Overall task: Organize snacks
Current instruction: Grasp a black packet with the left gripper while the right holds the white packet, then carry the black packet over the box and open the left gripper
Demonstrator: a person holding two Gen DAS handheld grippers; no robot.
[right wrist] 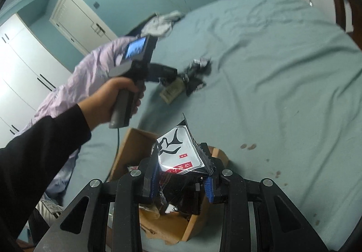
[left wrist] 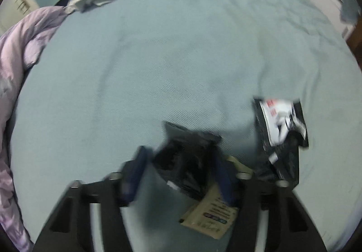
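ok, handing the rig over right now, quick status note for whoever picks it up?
Right gripper: shut on a black-and-white snack packet, held over the open cardboard box.
Left gripper: down at the pile on the bed, fingers around a black packet, grip unconfirmed (blurred).
Also on the bed: tan packet, black-and-white packet.
Done: some items already in the box.
Left: drop the right packet in, then collect the pile.

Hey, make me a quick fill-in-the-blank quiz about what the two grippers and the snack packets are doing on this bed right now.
1. The right gripper is shut on a black and white snack packet above a ____ box.
2. The left gripper has a ____ packet between its fingers.
3. A tan sachet lies partly ____ that packet.
4. The snacks lie on a ____ bedsheet.

Missing words: cardboard; black; under; blue
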